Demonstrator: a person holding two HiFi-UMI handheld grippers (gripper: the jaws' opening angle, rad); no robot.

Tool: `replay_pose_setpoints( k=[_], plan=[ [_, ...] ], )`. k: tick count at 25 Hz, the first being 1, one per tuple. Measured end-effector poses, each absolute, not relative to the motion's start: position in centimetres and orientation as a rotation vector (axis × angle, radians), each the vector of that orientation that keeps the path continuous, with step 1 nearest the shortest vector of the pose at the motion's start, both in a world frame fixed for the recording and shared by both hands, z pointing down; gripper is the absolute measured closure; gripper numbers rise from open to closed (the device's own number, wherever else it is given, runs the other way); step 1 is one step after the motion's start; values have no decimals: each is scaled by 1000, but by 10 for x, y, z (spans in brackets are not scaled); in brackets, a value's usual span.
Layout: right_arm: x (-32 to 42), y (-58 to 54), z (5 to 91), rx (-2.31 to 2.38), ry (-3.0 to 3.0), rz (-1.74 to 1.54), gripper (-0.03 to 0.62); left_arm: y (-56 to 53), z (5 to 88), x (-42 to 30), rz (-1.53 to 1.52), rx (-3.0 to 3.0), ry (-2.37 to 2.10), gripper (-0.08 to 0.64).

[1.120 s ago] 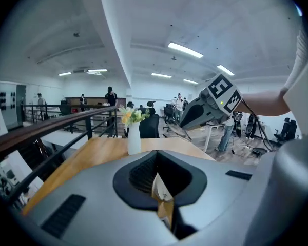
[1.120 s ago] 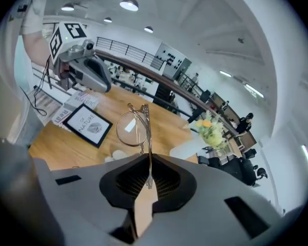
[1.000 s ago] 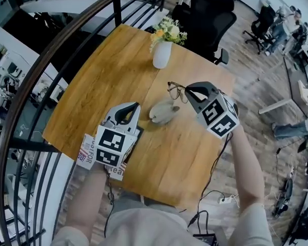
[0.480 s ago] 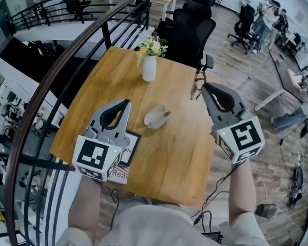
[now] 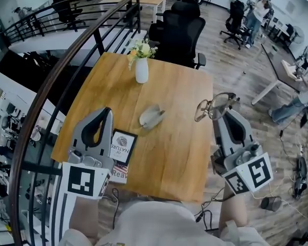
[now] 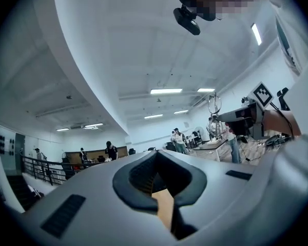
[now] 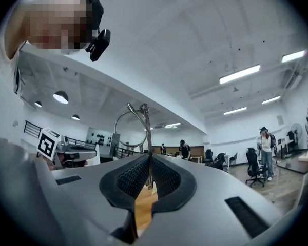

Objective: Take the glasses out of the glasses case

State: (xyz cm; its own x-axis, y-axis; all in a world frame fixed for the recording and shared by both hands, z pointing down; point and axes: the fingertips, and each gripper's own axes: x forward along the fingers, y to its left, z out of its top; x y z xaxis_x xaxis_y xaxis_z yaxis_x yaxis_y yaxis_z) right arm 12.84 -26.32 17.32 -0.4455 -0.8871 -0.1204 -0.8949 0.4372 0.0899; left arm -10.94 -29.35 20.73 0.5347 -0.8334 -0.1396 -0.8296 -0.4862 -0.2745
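The grey glasses case [image 5: 151, 116] lies on the wooden table [image 5: 179, 152], near its middle, with nothing touching it. The thin-rimmed glasses [image 5: 214, 106] are off the table, held in the air past the table's right edge. My right gripper [image 5: 227, 113] is shut on them; in the right gripper view the frame [image 7: 138, 121] stands up out of the closed jaws [image 7: 150, 160]. My left gripper [image 5: 105, 113] hangs raised over the table's left front, shut with nothing in it [image 6: 156, 157]. The glasses [image 6: 214, 104] also show far off in the left gripper view.
A white vase of flowers [image 5: 141, 69] stands at the table's far side. A framed card [image 5: 123, 145] and a magazine [image 5: 119, 174] lie near the left front edge. A curved dark railing [image 5: 51, 70] runs along the left. A black office chair [image 5: 182, 27] stands behind the table.
Both grippers have risen off the table. The right one carried the glasses from beside the case out to the right, turning as it went. The case stayed put.
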Motion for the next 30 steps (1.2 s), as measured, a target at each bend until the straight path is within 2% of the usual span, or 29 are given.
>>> replay_pose_setpoints(
  k=[15, 30],
  plan=[
    [114, -221, 253, -1574, 2682, -125, 552, -261, 287, -107, -224, -2569, 1433, 545],
    [109, -231, 261, -1602, 2703, -41, 552, -265, 301, -108, -277, -2594, 1461, 545]
  ],
)
